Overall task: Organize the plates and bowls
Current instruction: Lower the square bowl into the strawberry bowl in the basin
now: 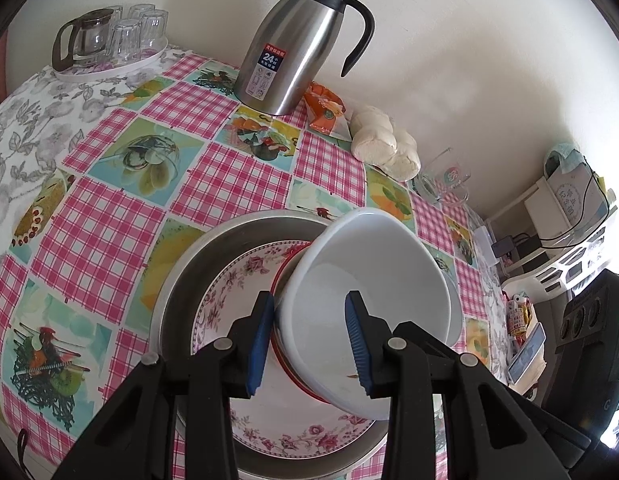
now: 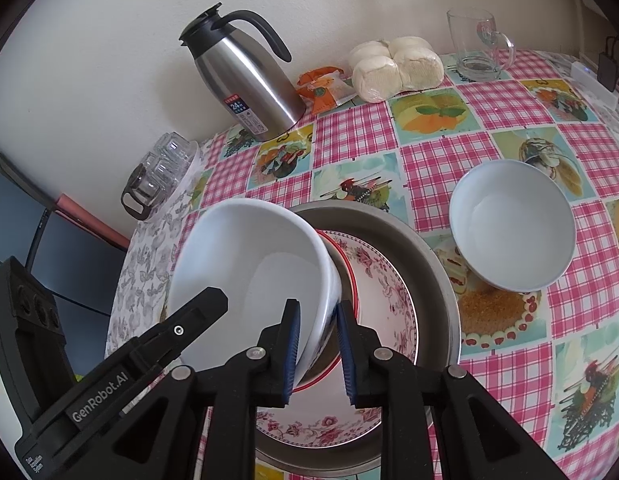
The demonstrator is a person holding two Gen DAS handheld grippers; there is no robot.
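I am holding a tilted white bowl (image 1: 373, 300) by opposite rim walls, my left gripper (image 1: 309, 340) and right gripper (image 2: 317, 352) both clamping it. It is sitting over plates in a metal basin (image 2: 429, 264).

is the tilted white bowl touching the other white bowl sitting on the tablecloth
Apart. The right wrist view shows the tilted white bowl over the metal pan, with pan rim and tablecloth between it and the other white bowl.
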